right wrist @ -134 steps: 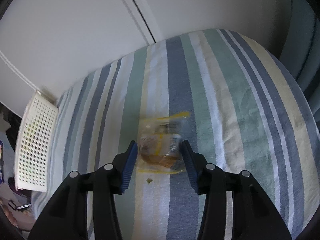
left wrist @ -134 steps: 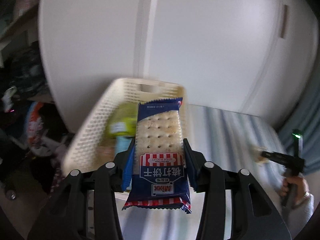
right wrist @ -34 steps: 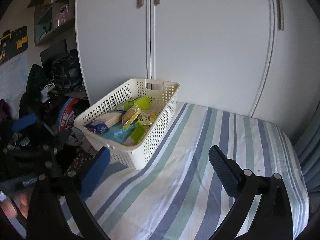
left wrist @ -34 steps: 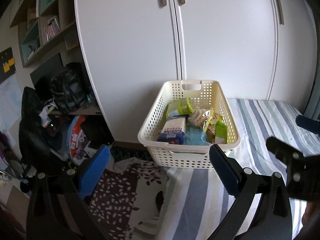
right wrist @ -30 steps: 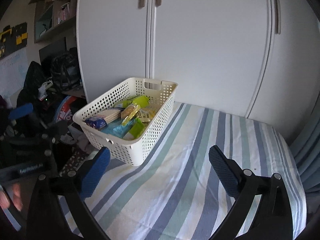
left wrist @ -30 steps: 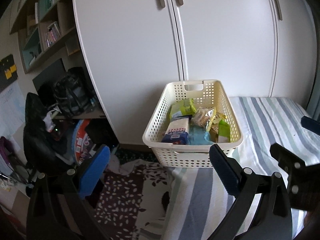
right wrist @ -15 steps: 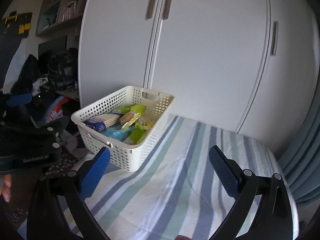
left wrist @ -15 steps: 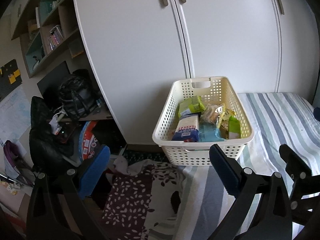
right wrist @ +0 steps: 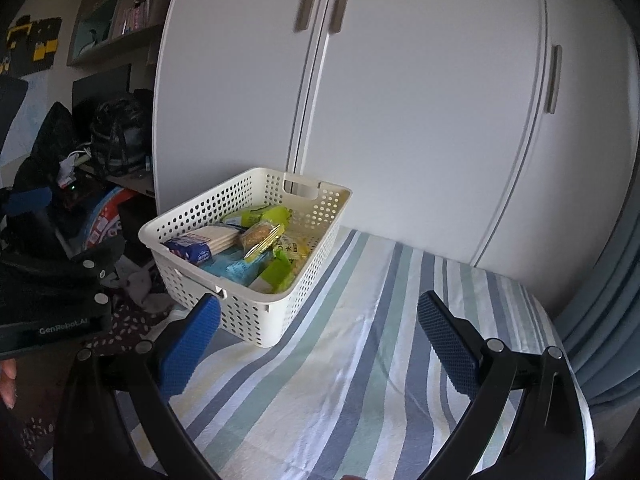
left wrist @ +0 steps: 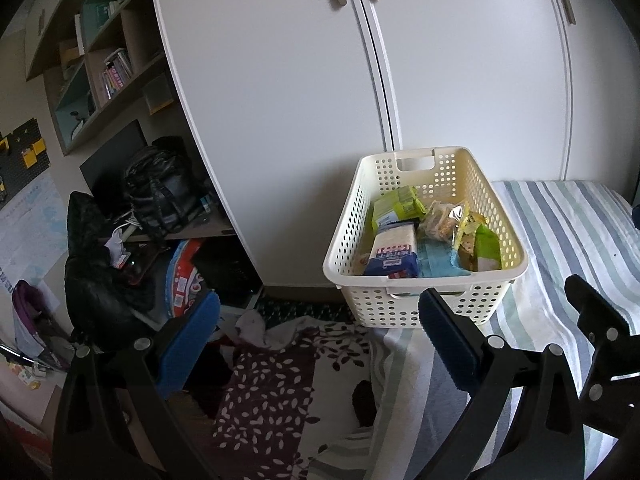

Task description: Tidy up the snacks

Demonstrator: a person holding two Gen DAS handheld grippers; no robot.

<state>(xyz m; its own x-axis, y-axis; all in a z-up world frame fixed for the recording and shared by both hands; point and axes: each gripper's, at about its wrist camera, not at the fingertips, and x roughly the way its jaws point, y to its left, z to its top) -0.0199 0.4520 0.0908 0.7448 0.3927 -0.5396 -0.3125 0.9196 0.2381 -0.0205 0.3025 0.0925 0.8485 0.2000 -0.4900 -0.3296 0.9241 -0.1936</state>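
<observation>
Blue pads faced us at the bottom of both views, nearest the cameras. We held the left gripper [left wrist: 316,344] spread wide with nothing between its fingers, above a dark leaf-patterned cloth [left wrist: 276,392] that only the left view showed fully. The right gripper [right wrist: 318,338] was spread just as wide and also held nothing, hovering over the striped bedcover [right wrist: 360,360], touching nothing.

Beyond the fingers stood the cream perforated basket [left wrist: 404,304] on the corner of the bed, with the snacks inside it: a blue cracker packet [left wrist: 394,250], a green packet [left wrist: 396,204], a clear bag with yellow trim [left wrist: 446,220] and a light blue packet [left wrist: 434,260]. From the right view we saw the basket's long side wall [right wrist: 208,204] and more open bedcover to its right.

Only the left view showed, farther left, a black bag [left wrist: 160,192] on a desk and wall shelves with books [left wrist: 112,72]. Farthest back, white wardrobe doors [right wrist: 420,100] filled both views.
</observation>
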